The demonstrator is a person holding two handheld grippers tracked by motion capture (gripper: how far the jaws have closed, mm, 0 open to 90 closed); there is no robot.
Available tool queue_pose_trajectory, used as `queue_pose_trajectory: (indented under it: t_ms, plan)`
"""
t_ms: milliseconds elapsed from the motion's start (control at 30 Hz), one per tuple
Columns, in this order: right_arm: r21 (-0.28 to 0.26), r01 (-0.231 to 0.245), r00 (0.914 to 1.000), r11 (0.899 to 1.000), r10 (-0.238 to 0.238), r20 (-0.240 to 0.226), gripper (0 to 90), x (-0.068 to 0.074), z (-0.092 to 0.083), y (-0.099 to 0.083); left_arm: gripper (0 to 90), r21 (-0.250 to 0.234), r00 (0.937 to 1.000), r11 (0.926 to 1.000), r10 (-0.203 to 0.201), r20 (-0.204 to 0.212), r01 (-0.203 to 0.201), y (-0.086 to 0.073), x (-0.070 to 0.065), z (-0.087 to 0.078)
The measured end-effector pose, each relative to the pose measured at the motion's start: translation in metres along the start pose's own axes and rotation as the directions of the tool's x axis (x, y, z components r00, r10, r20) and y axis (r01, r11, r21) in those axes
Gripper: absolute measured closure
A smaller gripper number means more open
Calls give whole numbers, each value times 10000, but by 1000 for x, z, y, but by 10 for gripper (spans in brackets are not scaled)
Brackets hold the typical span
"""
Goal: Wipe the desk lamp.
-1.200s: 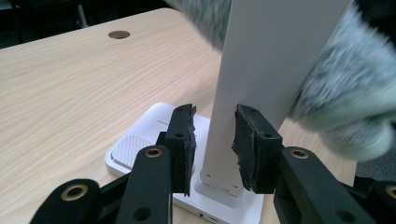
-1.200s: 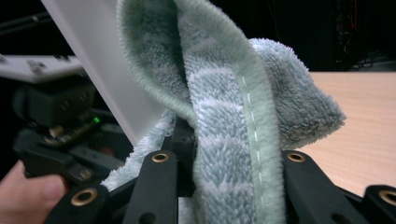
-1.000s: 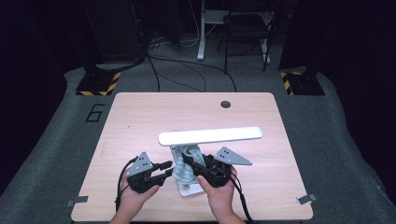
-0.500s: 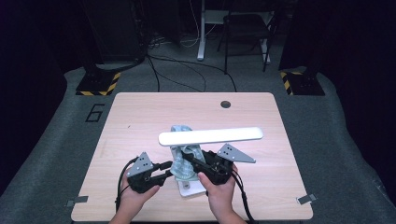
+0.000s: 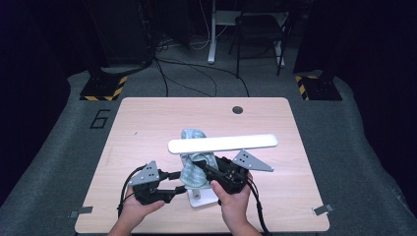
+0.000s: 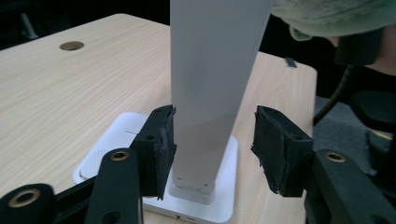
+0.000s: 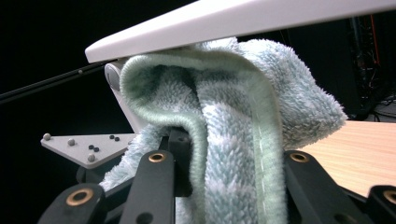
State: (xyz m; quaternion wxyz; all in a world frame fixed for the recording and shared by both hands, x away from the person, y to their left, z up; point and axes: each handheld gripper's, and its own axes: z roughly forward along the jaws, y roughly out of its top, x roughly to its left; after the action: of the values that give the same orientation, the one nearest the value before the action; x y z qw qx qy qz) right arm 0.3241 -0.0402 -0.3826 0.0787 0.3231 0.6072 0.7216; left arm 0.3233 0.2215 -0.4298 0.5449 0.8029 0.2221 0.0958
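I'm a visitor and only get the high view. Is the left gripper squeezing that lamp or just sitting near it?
Observer: Not squeezing. The left gripper has the post between its jaws, which have just been opening; one pad stands clear of it.
Operator: What's at the foot of the post?
Observer: A flat white base with a round ribbed patch beside the post.
Operator: And the right gripper?
Observer: The right gripper is shut on a fluffy towel, bunched up right under the lamp's bar.
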Motion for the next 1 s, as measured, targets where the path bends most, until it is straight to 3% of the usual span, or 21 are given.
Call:
queue_pose_trajectory:
  t_ms: [133, 267, 333, 400, 667, 900, 967, 1000]
  plan:
    - [-64, -4, 10000, 10000, 4, -50, 678, 1, -1, 1, 449, 44, 9993, 9998, 191, -320, -190, 0, 2, 11]
    - [-121, 13, 9999, 9999, -15, -144, 678, 2, -2, 3, 463, -68, 9986, 9986, 532, -39, -532, 3, 4, 19]
    - [-124, 19, 9998, 9999, -21, -185, 678, 3, -2, 5, 482, -124, 9978, 9978, 649, -121, -650, 4, 3, 21]
    - [-134, -45, 9997, 9999, 42, -223, 678, 4, -2, 6, 520, -29, 9975, 9975, 702, -80, -702, 4, 4, 20]
    - [-363, -457, 9984, 9983, 445, -343, 679, 3, -2, 7, 529, -77, 9968, 9973, 722, -355, -725, 3, -1, 22]
    - [-97, 44, 9998, 9999, -46, -191, 695, 3, 0, 0, 530, 41, 9955, 9972, 753, -573, -752, 5, -4, 22]
    - [105, 240, 9997, 9997, -240, -48, 697, 2, 0, -4, 530, 48, 9977, 9989, 466, -485, -464, 4, -5, 22]
    - [234, 290, 9996, 9993, -292, 44, 697, 2, 0, -6, 530, 73, 9970, 9984, 558, -538, -554, 5, -5, 22]
